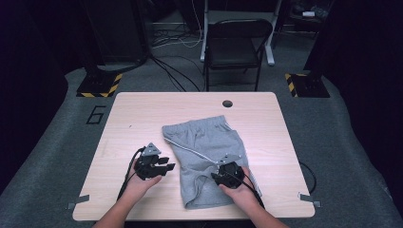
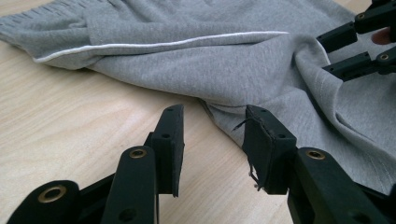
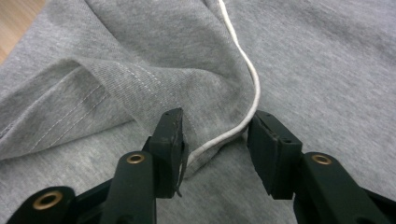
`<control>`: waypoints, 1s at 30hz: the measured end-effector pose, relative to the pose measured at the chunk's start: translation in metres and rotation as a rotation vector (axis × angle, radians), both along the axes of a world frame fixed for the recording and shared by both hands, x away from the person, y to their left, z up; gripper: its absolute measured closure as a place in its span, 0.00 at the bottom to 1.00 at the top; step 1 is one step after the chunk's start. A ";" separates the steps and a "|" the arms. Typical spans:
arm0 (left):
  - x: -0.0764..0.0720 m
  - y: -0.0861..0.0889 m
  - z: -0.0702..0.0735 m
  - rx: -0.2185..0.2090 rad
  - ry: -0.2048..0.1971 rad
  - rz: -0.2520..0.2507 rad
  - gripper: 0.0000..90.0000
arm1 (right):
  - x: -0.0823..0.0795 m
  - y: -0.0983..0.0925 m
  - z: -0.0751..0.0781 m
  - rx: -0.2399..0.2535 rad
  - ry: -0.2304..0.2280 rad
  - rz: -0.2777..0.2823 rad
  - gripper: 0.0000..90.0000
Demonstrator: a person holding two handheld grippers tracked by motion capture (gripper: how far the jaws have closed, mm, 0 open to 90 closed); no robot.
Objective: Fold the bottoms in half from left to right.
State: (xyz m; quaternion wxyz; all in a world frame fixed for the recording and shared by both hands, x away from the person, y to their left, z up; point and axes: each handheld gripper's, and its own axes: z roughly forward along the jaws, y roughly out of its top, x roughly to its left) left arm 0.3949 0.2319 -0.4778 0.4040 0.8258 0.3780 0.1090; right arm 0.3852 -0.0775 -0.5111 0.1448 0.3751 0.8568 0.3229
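Note:
A pair of grey shorts (image 1: 206, 152) with white piping lies crumpled on the wooden table (image 1: 142, 114), waistband toward the far side. My left gripper (image 1: 168, 163) rests on the bare wood just left of the shorts. In the left gripper view its jaws (image 2: 212, 121) stand open with nothing between them, and the hem of the shorts (image 2: 210, 60) lies just beyond the tips. My right gripper (image 1: 217, 175) is down on the lower part of the shorts. In the right gripper view it (image 3: 217, 123) is open around a raised fold carrying the white piping (image 3: 252, 79).
A cable hole (image 1: 227, 103) sits near the table's far edge. A dark folding chair (image 1: 235, 45) stands behind the table on the grey floor. The right gripper's jaws (image 2: 355, 46) show at the top right of the left gripper view. Bare wood lies left of the shorts.

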 end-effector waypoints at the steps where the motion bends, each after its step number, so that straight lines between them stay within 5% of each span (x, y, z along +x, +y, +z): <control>1: 0.000 0.000 -0.001 -0.014 0.000 0.011 0.64 | -0.001 0.000 0.000 0.010 0.010 -0.015 0.63; 5: 0.003 0.004 0.001 -0.006 0.003 0.031 0.61 | -0.001 0.000 0.000 0.047 0.045 -0.049 0.68; 12: 0.020 0.010 0.003 -0.014 -0.006 0.095 0.58 | 0.002 -0.005 0.004 0.065 0.057 0.027 0.94; 13: 0.029 0.013 0.003 -0.051 0.008 0.132 0.58 | 0.001 -0.006 0.006 0.083 0.076 0.021 0.95; 19: 0.054 0.017 0.002 -0.025 0.001 0.199 0.56 | 0.000 -0.010 0.013 0.104 0.054 0.064 0.95; 24: 0.077 0.016 -0.003 -0.038 0.016 0.255 0.54 | -0.006 -0.008 0.014 0.056 0.055 0.124 0.95; 30: 0.103 0.013 -0.006 -0.047 0.027 0.321 0.52 | -0.010 -0.006 0.012 0.057 0.059 0.140 0.95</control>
